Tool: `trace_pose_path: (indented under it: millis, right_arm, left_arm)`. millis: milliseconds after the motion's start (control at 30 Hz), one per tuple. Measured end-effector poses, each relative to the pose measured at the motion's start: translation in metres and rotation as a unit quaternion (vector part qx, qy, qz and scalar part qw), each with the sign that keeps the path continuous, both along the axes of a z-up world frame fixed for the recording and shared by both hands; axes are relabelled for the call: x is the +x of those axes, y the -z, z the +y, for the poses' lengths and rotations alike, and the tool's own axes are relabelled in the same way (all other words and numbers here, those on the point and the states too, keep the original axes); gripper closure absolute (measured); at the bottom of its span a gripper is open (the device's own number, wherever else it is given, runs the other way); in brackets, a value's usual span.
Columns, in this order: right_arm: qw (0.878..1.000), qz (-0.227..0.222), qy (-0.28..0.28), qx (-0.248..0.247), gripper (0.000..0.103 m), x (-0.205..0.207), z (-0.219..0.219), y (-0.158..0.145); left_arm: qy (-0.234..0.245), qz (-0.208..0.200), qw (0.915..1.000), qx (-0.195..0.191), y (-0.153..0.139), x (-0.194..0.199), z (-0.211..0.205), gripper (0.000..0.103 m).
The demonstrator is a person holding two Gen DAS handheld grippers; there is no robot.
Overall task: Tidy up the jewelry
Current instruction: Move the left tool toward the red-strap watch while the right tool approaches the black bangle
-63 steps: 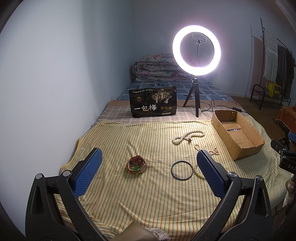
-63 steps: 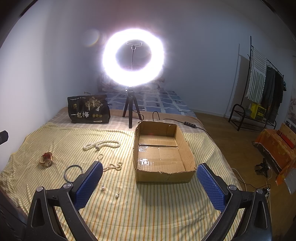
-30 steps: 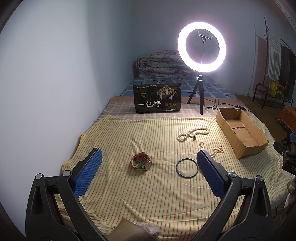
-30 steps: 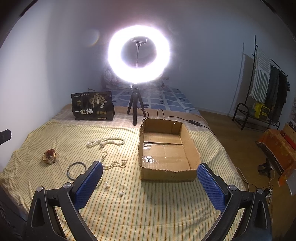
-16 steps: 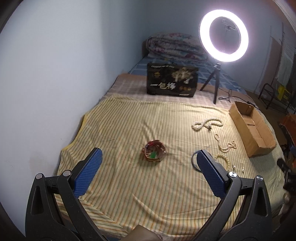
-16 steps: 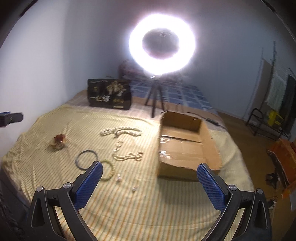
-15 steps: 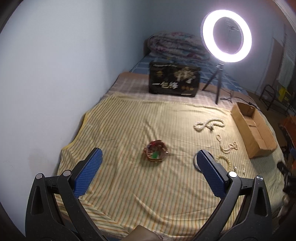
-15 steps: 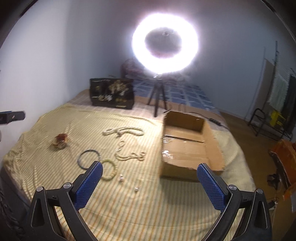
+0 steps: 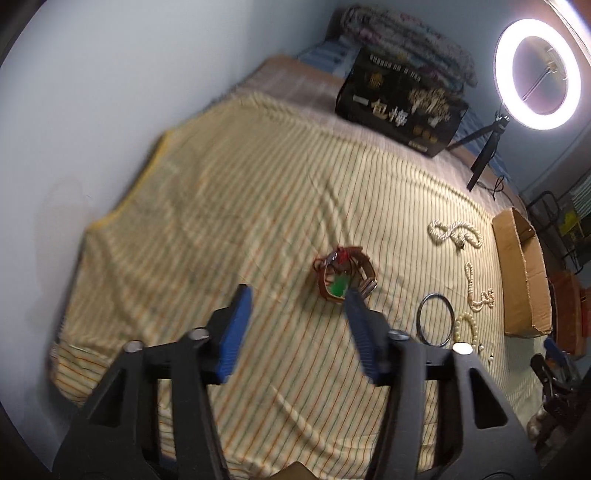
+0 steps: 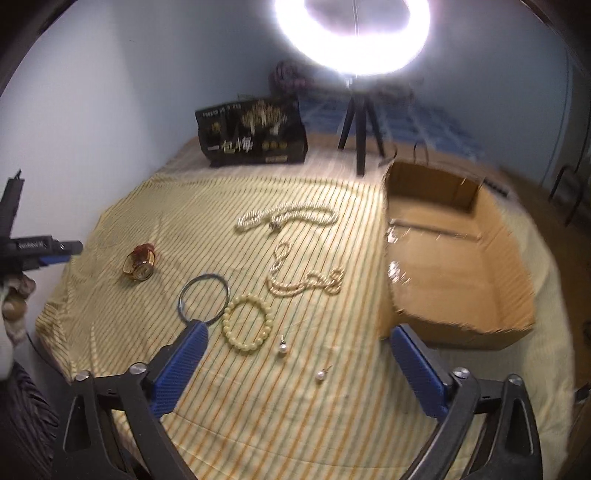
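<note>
Light: ring light [image 10: 352,33], upper frame, blown-out glare.
Room: dim.
Sharpness: motion blur throughout.
Edges: fisheye bending, dark corners.

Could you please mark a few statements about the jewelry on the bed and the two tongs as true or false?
1. The cardboard box holds no jewelry. True.
2. The left tongs grip the brown watch. False: their jaws are closing with nothing between them; the watch lies on the striped sheet just beyond.
3. The dark bangle lies beside the bead bracelet. True.
4. The two pearl earrings sit inside the box. False: they lie on the sheet, near the right tongs.
5. The ring light is off. False: it glows brightly.
</note>
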State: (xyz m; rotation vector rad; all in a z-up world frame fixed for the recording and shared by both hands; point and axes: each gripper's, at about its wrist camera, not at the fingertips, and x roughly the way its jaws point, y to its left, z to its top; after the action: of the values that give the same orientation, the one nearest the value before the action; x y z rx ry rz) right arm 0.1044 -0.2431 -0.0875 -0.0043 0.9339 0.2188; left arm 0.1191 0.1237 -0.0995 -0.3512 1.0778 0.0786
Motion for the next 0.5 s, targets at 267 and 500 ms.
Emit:
trace_pose_path:
  millis: [267, 500]
  right_arm:
    - [0.999, 0.036, -0.032, 0.02, 0.023, 0.014, 0.016, 0.018]
    - [0.992, 0.081, -0.054, 0.082, 0.044, 0.039, 0.036, 0.032]
  left_arm:
    - [-0.016, 0.046, 0.9972, -0.057, 0.033, 0.024, -0.001, 0.068]
    - [-0.018, 0.054, 0.9965, -0.061, 0.041, 0.031, -0.007, 0.07]
